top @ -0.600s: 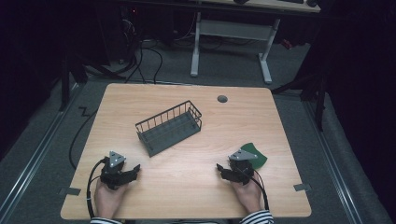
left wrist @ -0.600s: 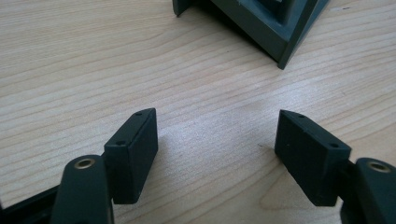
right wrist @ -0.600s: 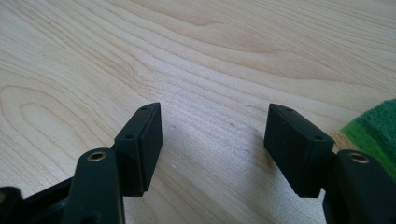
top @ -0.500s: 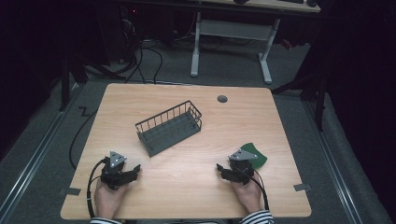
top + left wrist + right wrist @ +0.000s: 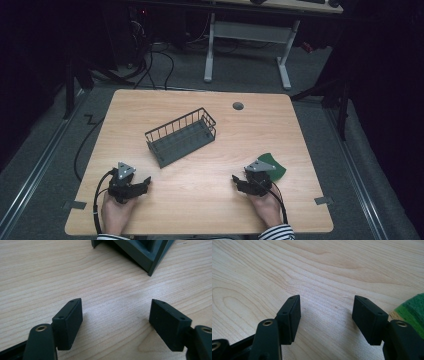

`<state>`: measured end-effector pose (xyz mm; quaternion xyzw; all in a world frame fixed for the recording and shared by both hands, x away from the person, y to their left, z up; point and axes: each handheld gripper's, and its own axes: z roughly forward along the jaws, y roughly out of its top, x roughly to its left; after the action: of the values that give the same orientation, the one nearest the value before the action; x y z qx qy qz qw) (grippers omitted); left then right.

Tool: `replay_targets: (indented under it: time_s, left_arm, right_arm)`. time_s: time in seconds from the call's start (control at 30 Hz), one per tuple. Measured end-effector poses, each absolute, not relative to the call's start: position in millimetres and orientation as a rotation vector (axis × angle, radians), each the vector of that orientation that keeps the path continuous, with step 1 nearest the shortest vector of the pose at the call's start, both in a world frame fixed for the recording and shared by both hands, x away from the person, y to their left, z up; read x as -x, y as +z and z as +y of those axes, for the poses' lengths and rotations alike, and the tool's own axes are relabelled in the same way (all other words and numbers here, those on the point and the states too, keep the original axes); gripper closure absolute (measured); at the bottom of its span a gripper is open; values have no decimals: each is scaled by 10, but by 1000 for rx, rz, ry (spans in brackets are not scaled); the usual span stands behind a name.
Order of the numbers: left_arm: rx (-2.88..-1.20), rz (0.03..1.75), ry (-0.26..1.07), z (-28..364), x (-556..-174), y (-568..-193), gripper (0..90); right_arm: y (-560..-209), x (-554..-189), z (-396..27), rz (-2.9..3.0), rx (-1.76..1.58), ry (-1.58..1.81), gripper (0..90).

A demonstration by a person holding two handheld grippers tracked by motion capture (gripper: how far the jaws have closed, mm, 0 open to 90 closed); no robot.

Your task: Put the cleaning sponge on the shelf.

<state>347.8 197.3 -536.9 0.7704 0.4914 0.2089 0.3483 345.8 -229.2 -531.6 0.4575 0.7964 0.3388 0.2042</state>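
Both fingers open, empty | green sponge (image 5: pixel 272 165) beside right gripper (image 5: pixel 244 182), long axis unclear

Table (image 5: pixel 200 200): pale matt wood grain. Basket (image 5: pixel 181 136): dark wire, matt. Sponge (image 5: pixel 412 310): green, rough, fibrous.

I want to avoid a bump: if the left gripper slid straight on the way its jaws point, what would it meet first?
Probably the dark wire basket: the left gripper, jaws open and empty, aims across bare wooden table toward the basket's near corner, though it might just graze past.
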Motion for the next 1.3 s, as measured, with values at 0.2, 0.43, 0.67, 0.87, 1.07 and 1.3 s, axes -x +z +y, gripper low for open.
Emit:
replay_targets:
  time_s: [0.2,0.43,0.67,0.87,1.07,1.3]
  left_arm:
    - [-1995,1278,547,1967,-3477,-5371,269]
    - [-1999,1268,541,1955,-3484,-5369,270]
    - [-2015,1255,543,1929,-3512,-5367,251]
    - [-2032,1231,545,1874,-3513,-5227,301]
    - [-2000,1202,522,1767,-3572,-5078,331]
    - [-1990,1222,515,1616,-3643,-5009,364]
  right_arm:
    - [-5315,-3461,-2303,2232,-1279,970,386]
    - [-5316,-3449,-2260,2257,-1244,951,343]
    - [-5289,-3475,-2325,2216,-1282,1032,411]
    - [-5083,-3557,-2370,2180,-1319,1178,408]
    - [-4890,-3716,-2262,2198,-1289,1179,451]
    - [-4748,-4018,-2103,2211,-1302,1163,511]
